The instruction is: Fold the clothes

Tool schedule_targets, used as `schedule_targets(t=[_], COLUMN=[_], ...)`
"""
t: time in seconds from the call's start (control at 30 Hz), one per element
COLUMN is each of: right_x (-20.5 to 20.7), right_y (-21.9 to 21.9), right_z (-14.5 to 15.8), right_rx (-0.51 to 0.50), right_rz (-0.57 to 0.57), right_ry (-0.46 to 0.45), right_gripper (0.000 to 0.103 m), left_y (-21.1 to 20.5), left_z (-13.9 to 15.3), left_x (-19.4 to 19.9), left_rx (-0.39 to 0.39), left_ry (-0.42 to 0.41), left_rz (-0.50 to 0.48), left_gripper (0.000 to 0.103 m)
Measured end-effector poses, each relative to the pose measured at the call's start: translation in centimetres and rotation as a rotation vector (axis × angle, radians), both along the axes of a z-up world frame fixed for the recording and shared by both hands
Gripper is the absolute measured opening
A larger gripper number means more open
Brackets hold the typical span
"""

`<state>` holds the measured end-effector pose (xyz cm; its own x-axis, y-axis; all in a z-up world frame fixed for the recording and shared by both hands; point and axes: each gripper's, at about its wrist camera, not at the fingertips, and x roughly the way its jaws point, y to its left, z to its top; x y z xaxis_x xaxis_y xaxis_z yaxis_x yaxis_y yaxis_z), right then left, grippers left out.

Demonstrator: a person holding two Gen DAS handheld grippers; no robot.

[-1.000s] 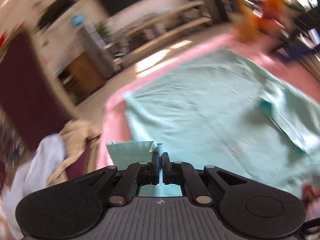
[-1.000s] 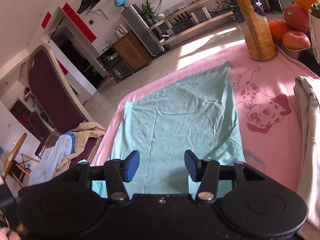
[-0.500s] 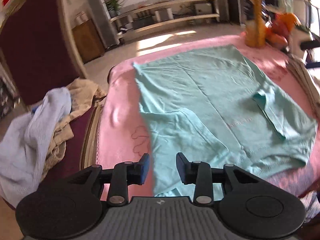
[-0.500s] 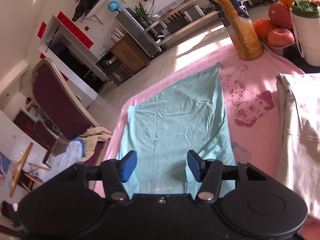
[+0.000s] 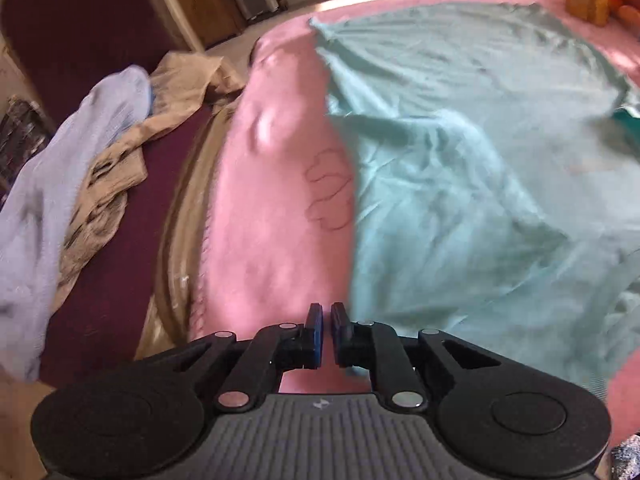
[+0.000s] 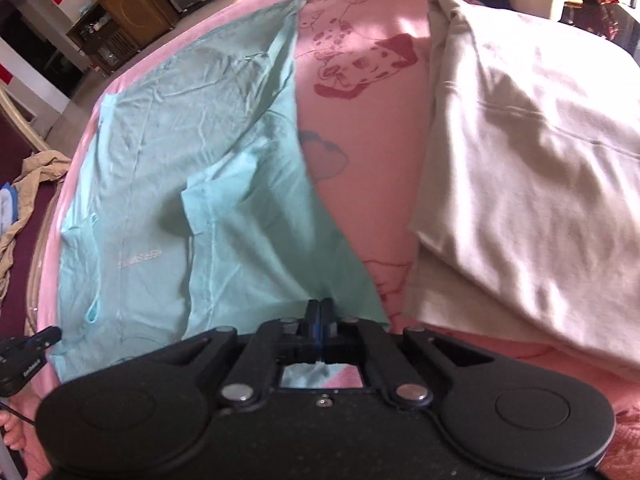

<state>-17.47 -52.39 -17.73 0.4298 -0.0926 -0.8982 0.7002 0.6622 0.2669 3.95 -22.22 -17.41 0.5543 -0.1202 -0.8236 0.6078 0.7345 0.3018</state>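
Both tongs sit low over the near edge of the bench, pointing forward across it. Left tongs [image 5: 326, 330] have their jaws drawn nearly together with a thin gap left between; they hover at the left edge of the shirt [image 5: 480, 160], and whether any cloth is caught there I cannot tell. Right tongs [image 6: 319, 326] are closed, nipping the shirt's [image 6: 208, 168] near hem, which bunches up just ahead of the pads. The teal shirt spreads forward from both tongs over a pink blanket [image 6: 372, 152] that covers the bench, one sleeve folded inward across its middle. Right of the right tongs, apart from the shirt, lies a folded cream garment [image 6: 520, 152]. Left of the left tongs, beyond the bench edge, a pale blue cloth [image 5: 52, 192] and a tan one [image 5: 116, 160] lie heaped on a maroon chair [image 5: 120, 280].
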Motion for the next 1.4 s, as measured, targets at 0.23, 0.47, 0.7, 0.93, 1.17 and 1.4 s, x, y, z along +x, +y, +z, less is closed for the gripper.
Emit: schedule_targets(t=[0.23,0.47,0.7,0.93,1.17,1.4], right_x=[-1.1,2.6,6.8,7.3,6.8,5.9], right_y=[-0.6,-0.7,-4.9,-5.6,-7.3,-8.5], right_z=[4.5,11.9,6.0,1.6,0.7,0.3], right_rx=[0.014,-0.131,-0.009,0.008,0.018,0.067], right_rz=[-0.024,0.129,0.071,0.011,-0.12,-0.227], right_ry=[-0.209,-0.415,-0.382,-0.235,-0.252,-0.286], right_gripper=[0.008,0.008,0.009,0.009,0.007,0.012], left_y=[2.7,-0.2,-3.7,-5.2,-5.5,-4.3], left_z=[4.6,10.2,5.7,2.7,0.1,2.4], left_x=[-0.1,1.3,5.3,7.5,11.0,8.9], left_rx=[-0.225,-0.317,-0.325,-0.396,-0.447,-0.404], left_ry=[-0.003,-0.071,0.013,0.13,0.26,0.089], left_rz=[0.015,-0.095,-0.128,-0.164,-0.036,0.042], left_gripper=[0.013,0.022,0.015,0.007,0.013,0.018])
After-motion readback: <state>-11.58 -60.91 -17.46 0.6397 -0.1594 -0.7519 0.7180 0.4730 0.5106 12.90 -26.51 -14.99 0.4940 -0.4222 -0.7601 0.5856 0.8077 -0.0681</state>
